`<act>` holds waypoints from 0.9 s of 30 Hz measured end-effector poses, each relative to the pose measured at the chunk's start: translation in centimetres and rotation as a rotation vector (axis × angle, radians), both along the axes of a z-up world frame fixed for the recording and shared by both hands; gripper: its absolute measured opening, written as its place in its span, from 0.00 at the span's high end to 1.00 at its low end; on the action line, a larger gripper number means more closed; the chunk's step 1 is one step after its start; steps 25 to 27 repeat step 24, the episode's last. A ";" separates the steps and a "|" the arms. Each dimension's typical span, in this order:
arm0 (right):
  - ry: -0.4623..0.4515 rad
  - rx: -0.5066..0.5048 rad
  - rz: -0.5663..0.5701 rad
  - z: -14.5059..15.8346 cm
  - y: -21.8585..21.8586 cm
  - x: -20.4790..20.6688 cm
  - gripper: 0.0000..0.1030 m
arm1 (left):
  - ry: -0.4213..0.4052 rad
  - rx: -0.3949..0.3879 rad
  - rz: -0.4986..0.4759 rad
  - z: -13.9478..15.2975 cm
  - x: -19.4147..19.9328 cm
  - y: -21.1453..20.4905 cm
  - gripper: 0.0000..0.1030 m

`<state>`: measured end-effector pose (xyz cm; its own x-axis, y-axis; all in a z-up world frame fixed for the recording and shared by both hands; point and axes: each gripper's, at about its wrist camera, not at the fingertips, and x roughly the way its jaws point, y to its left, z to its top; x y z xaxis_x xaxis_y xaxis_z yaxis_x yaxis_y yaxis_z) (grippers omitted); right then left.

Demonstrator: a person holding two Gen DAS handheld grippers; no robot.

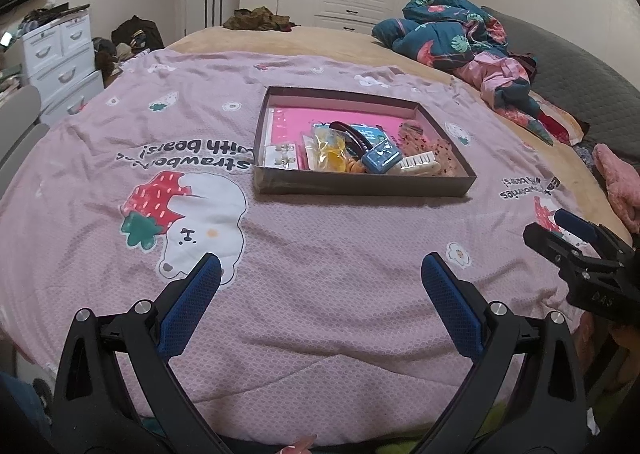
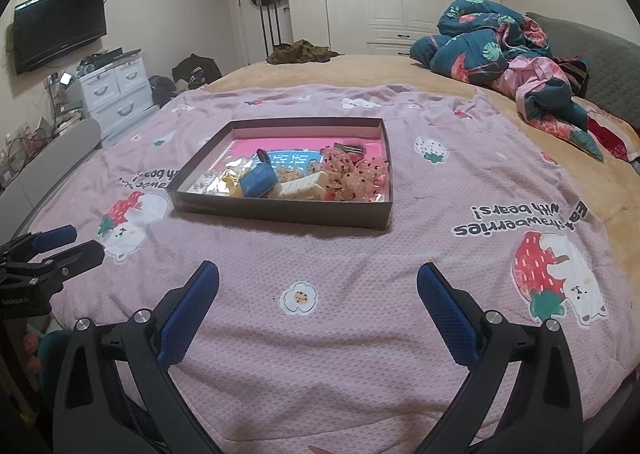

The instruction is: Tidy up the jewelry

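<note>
A shallow dark cardboard box of jumbled hair clips and trinkets sits on the pink strawberry-print quilt, straight ahead of both tools and well apart from them. The left tool and right tool hover empty, fingers spread wide. Neither looks clearly nearer.

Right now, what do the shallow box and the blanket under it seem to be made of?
The shallow box looks like cardboard: thin straight walls, sharp folded corners, a dull dark outside and a paler pink inside. The blanket looks like soft woven or knitted cloth with a matte finish: a fine scale-like texture, gentle wrinkles, and printed strawberries, bears and words. The exact fibre cannot be told.
</note>
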<state>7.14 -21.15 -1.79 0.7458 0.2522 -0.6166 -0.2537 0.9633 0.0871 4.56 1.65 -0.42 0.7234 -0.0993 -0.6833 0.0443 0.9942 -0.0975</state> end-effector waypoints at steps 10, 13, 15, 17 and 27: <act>0.001 -0.003 -0.027 0.2 -0.7 0.5 0.04 | 0.052 -0.012 0.040 -1.3 1.0 0.9 0.09; 0.005 -0.003 -0.036 0.1 -0.9 0.6 0.04 | 0.058 -0.019 0.053 -1.5 1.3 1.4 0.09; 0.009 0.000 -0.052 -0.1 -1.2 1.0 0.04 | 0.058 -0.016 0.064 -1.7 1.6 1.7 0.09; 0.017 0.004 -0.069 -0.4 -1.7 1.5 0.04 | 0.063 -0.023 0.091 -1.9 2.4 2.5 0.09; 0.028 -0.014 -0.152 -1.6 -4.0 4.8 0.04 | 0.082 0.012 0.179 -2.7 5.5 5.3 0.09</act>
